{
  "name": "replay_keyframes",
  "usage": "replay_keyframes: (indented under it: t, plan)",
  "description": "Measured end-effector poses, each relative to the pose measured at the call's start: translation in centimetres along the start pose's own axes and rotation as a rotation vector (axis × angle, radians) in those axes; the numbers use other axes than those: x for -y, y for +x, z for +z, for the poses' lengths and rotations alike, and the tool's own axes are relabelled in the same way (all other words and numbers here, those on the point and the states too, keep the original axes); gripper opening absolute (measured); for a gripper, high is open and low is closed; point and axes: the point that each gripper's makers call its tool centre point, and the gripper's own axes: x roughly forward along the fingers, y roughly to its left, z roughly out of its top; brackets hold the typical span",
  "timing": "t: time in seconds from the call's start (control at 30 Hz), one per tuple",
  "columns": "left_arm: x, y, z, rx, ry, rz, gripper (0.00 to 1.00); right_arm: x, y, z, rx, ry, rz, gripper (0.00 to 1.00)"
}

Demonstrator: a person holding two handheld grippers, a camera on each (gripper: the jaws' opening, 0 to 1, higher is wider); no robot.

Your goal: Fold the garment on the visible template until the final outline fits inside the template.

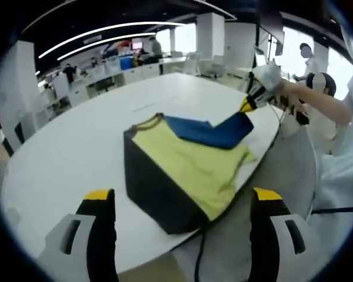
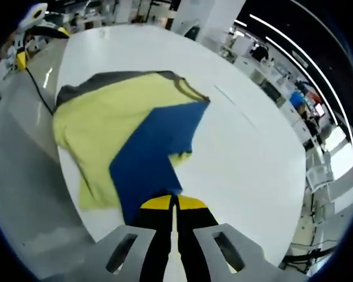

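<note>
A: Left gripper view first: the left gripper (image 1: 183,202) hovers with its two yellow-tipped jaws spread wide and nothing between them. Just ahead of them lies the garment (image 1: 182,164), yellow with a dark side panel and a blue sleeve (image 1: 215,130), spread on the white table (image 1: 76,147) near its edge.

B: And the other one?

A: Beyond the garment, a person's hand (image 1: 269,76) holds the right gripper (image 1: 247,104) at the blue sleeve's far end.

B: Right gripper view agrees?

A: Yes. The right gripper (image 2: 174,202) has its jaws pressed together, pinching the blue sleeve (image 2: 153,153) right at their tips. The garment (image 2: 106,117) stretches forward and left of them on the table (image 2: 247,147).
</note>
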Motion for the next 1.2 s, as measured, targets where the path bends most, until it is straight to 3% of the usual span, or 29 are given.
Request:
replay_keyframes:
  t: [0.2,0.5,0.9,1.2]
  plan:
    - [-0.1,0.0,-0.1,-0.002,-0.003,0.001,0.92,2.0,-0.1,-1.7,-0.057,-0.034,-0.058,0.02]
    - [0.0,0.0,0.0,-0.006,-0.004,0.004,0.91,4.8,-0.5,-3.3,-0.093,-0.028,-0.105,0.02]
    - [0.1,-0.3,0.1,-0.01,-0.007,0.013,0.91,6.9,-1.0,-4.8,-0.118,-0.021,-0.13,0.02]
    - [0.2,-0.4,0.0,-0.018,-0.011,0.021,0.91,9.9,-1.6,-6.8,-0.139,0.019,-0.183,0.02]
